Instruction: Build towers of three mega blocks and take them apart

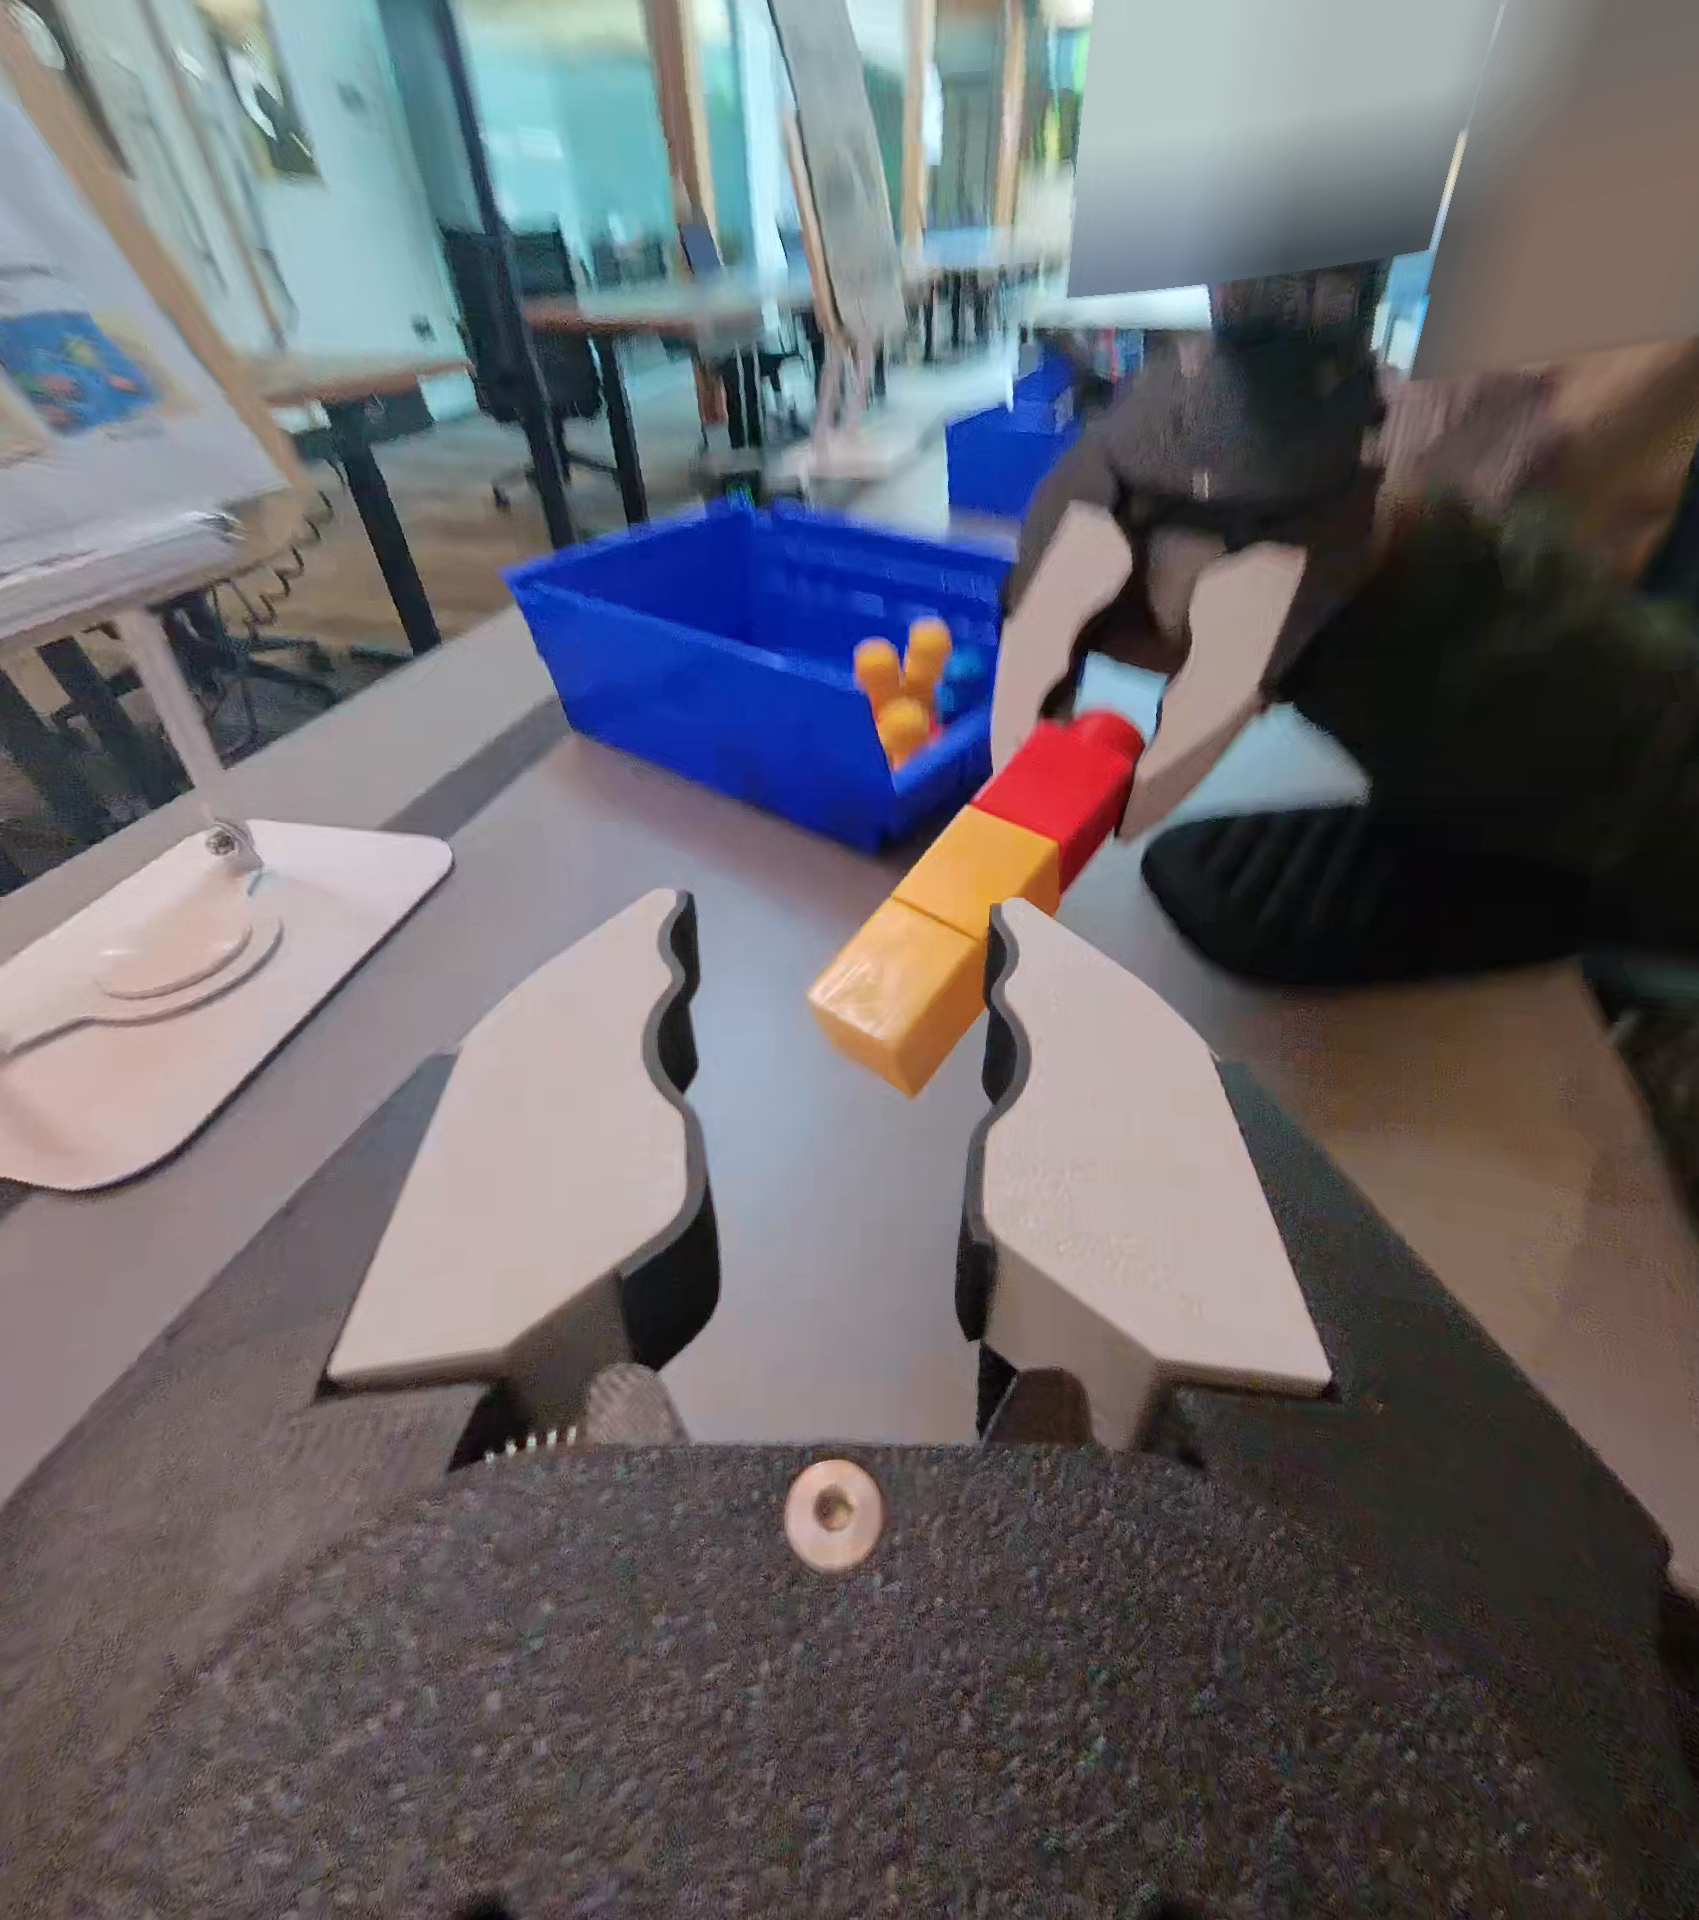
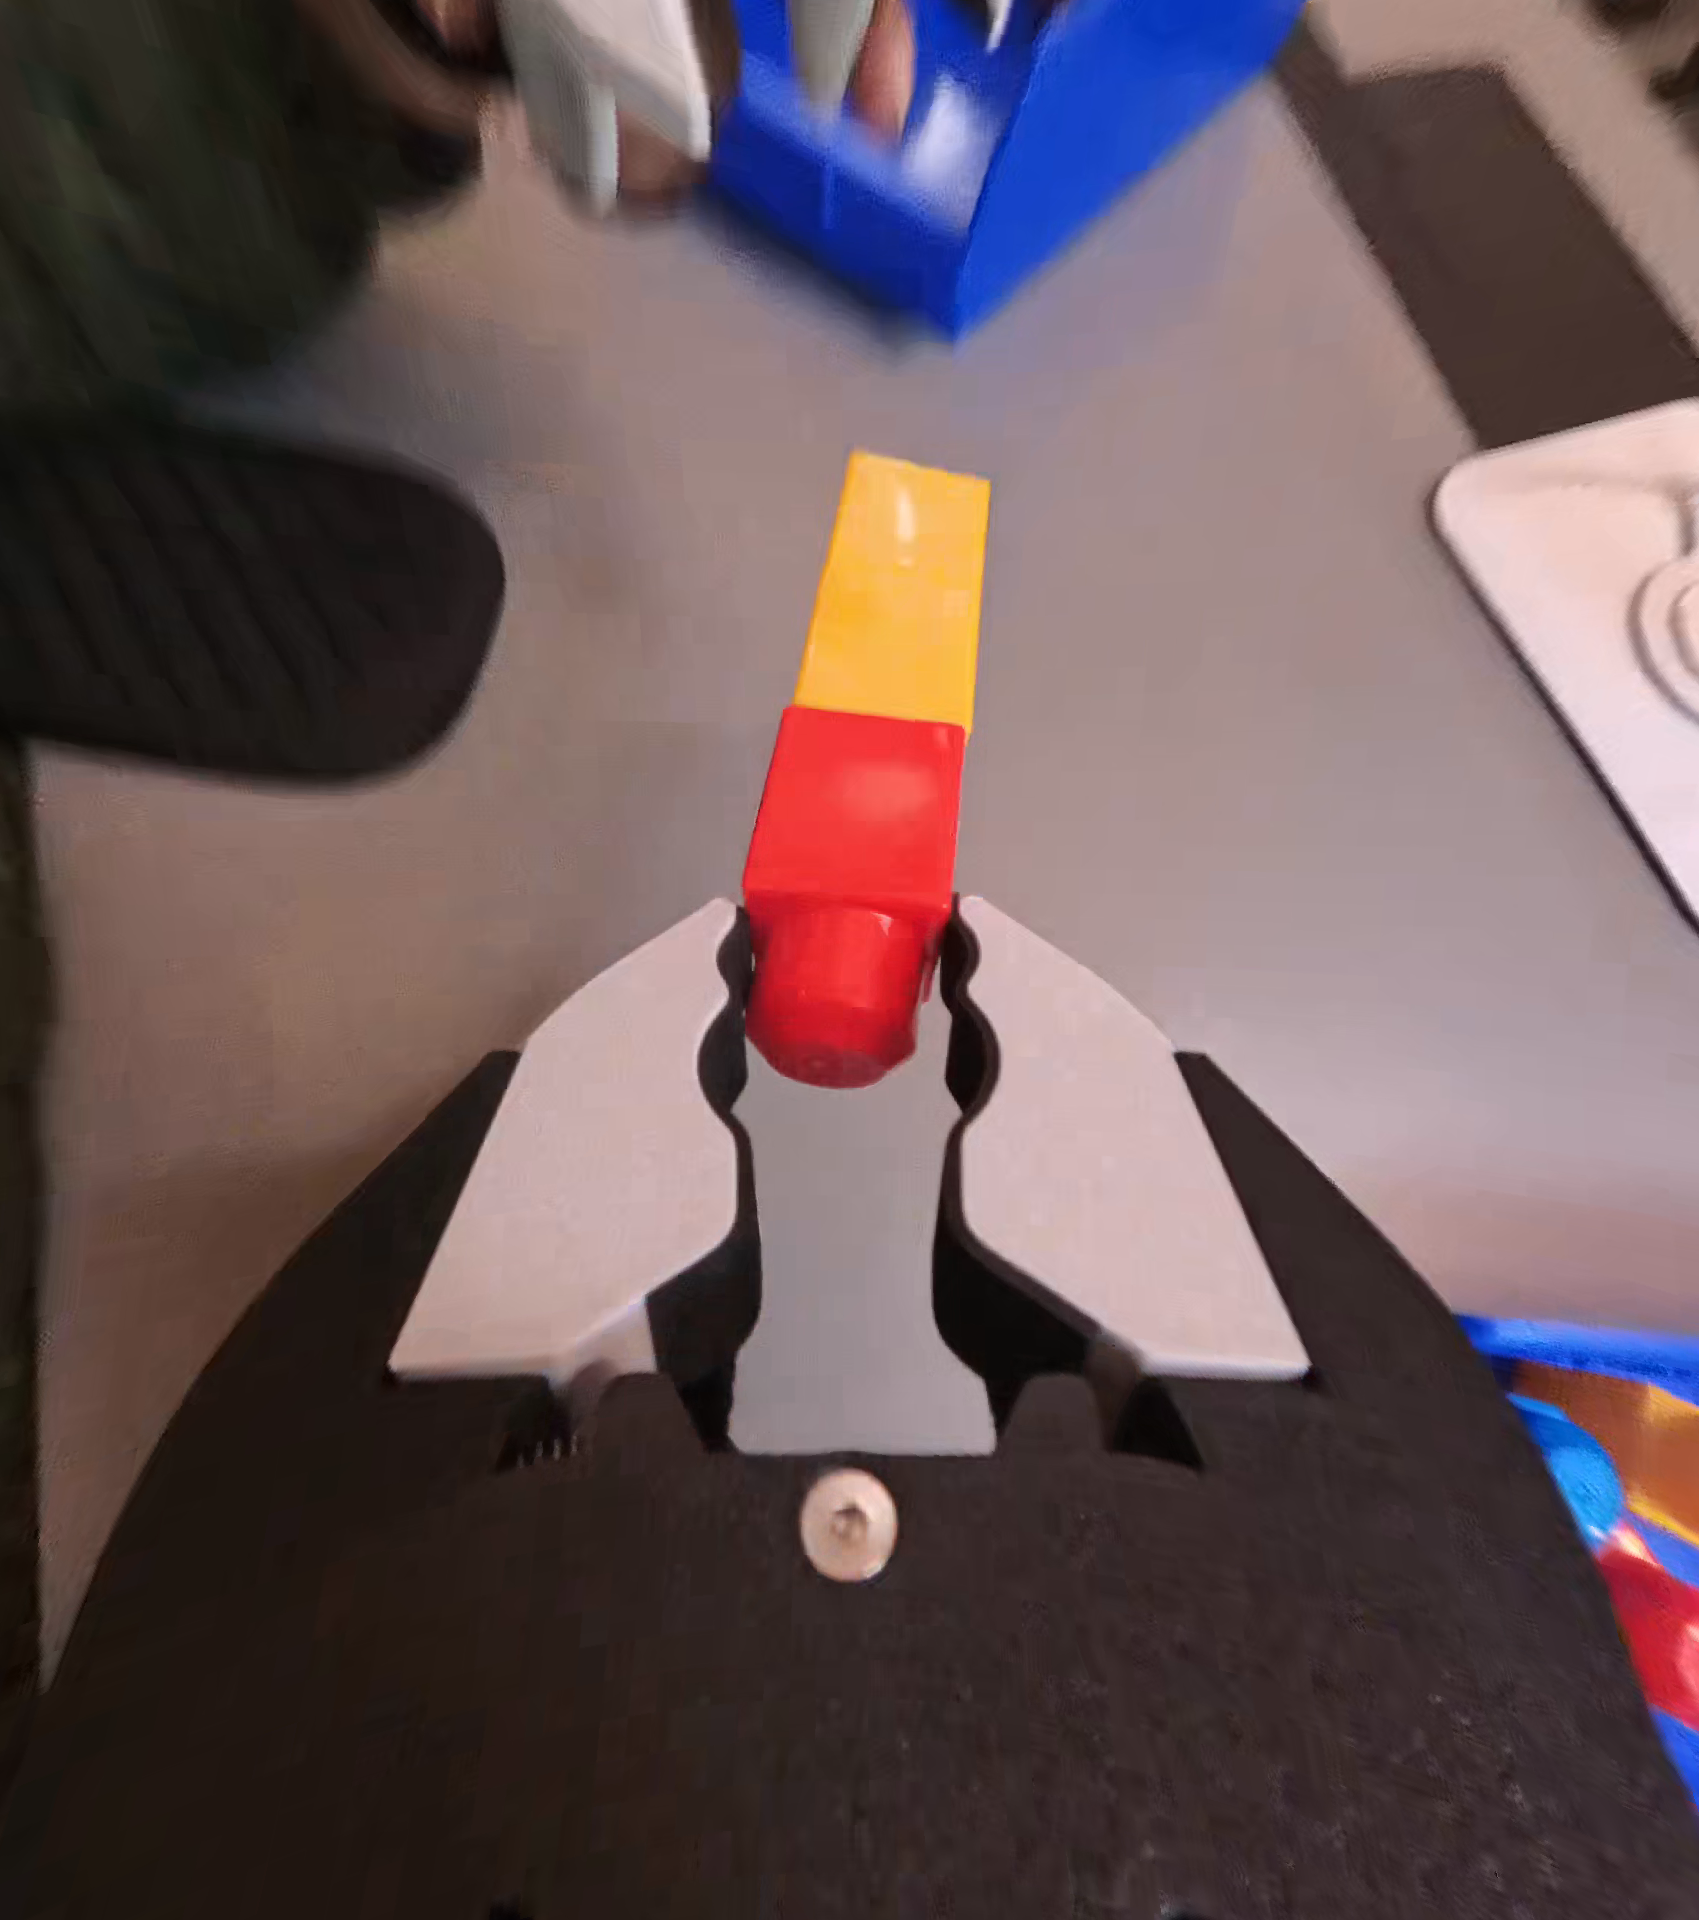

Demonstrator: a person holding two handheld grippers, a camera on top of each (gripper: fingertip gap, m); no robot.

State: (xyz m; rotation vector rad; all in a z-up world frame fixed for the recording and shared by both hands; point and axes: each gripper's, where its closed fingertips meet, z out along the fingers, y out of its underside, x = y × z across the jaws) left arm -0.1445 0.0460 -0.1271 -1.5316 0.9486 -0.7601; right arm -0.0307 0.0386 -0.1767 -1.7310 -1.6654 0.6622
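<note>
Tower of three mega blocks (image 1: 980, 894), fully assembled: one red block (image 2: 855, 810) at the gripped end, then two orange blocks (image 1: 902, 997) pressed on in line, seams tight and edges flush. The stack is carried tipped over, roughly horizontal, above the grey table (image 1: 824, 1195), apparently clear of it, though contact at the far tip cannot be ruled out. Right gripper (image 2: 850, 935) is clenched on the red block, its fingers pinching the block's shoulders beside the round stud. Left gripper (image 1: 840, 940) is released, jaws spread wide, with the free orange end of the tower near its right finger (image 1: 1084, 1091) and not between the jaws. The step in hand is judged to be the start of taking the tower apart, or possibly the last seating of the build. The next move would call for the left gripper to shift right, straddle the end orange block, close squarely on its flat sides, and pull along the tower's axis while the right gripper holds firm. Smooth, glossy plastic suggests a slip risk under a shallow pinch. Beyond the tower, at the far side, stands a blue bin (image 1: 720, 644) holding loose orange and blue blocks; at the left lies a white stand base (image 1: 149, 997). A second blue bin (image 2: 1655, 1538) with blocks sits near the right gripper.
</note>
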